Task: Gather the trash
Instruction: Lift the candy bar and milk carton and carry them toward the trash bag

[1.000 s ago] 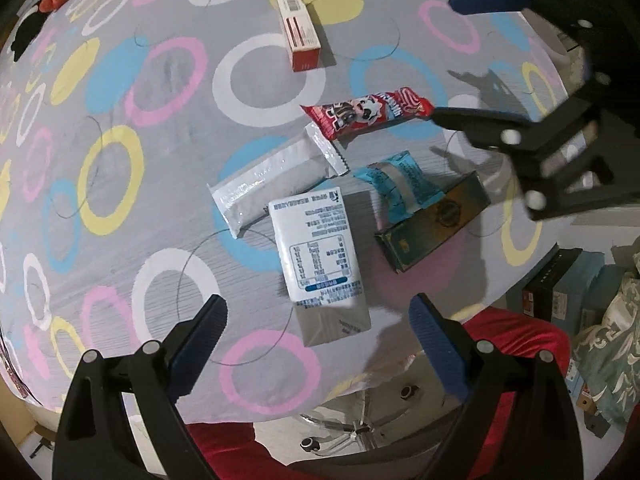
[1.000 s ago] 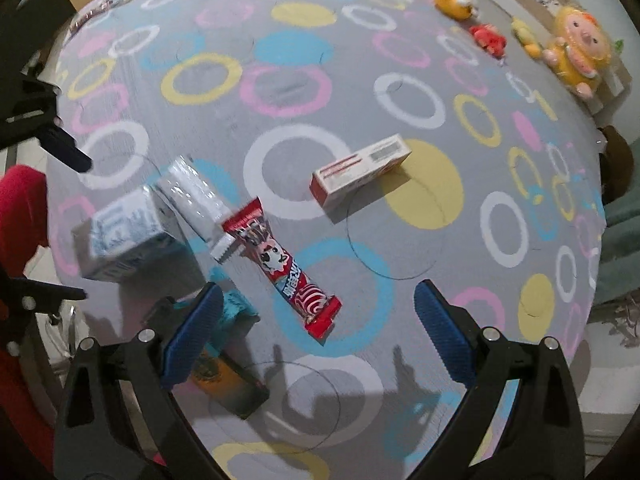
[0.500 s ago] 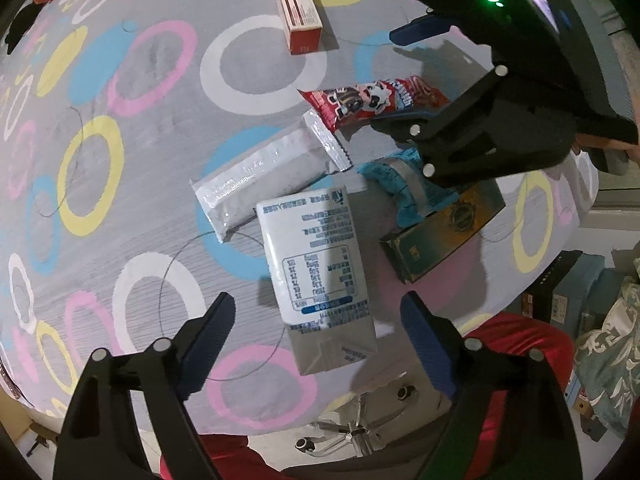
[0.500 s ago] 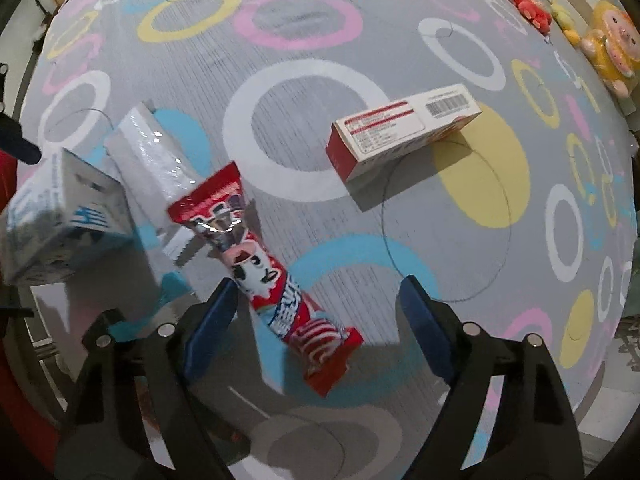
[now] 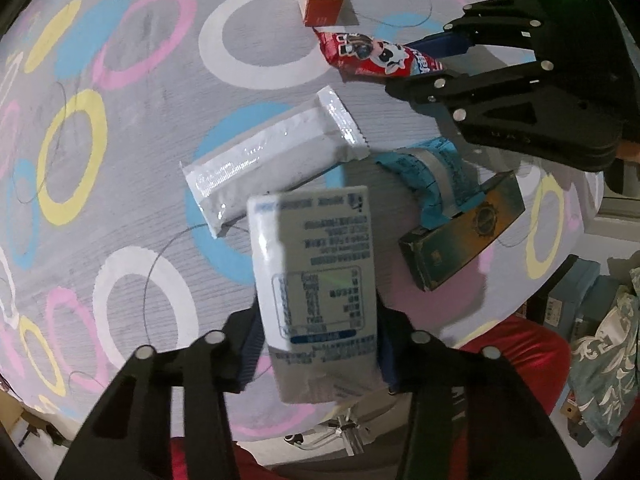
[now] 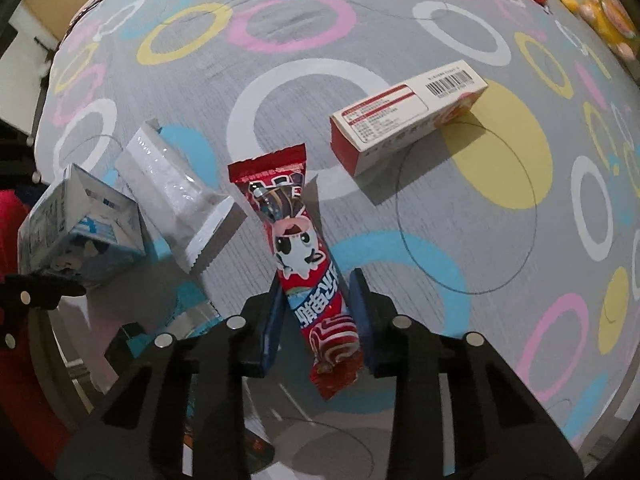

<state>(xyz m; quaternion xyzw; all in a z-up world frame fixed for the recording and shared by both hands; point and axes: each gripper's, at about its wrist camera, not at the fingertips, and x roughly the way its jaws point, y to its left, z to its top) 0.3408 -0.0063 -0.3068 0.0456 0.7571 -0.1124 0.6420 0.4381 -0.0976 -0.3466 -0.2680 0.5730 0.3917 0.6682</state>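
Note:
My left gripper (image 5: pixel 318 352) is shut on a white milk carton (image 5: pixel 316 280), its pads pressed on both sides; the carton also shows at the left of the right wrist view (image 6: pixel 80 236). My right gripper (image 6: pixel 318 320) is shut on the lower end of a red candy wrapper (image 6: pixel 296 240) with a cow picture, which also shows in the left wrist view (image 5: pixel 376 56). A white foil wrapper (image 5: pixel 272 156), a blue wrapper (image 5: pixel 432 176), a dark green box (image 5: pixel 464 232) and a red-and-white box (image 6: pixel 404 116) lie on the ringed tablecloth (image 6: pixel 500 220).
The round table's edge runs along the bottom of the left wrist view, with a red chair (image 5: pixel 520 352) and a swivel base (image 5: pixel 344 432) below. Plush toys (image 6: pixel 592 8) sit at the far edge. Boxes (image 5: pixel 568 296) stand on the floor to the right.
Both grippers moved down and closed: the left onto the milk carton, the right onto the red candy wrapper. Both were open before.

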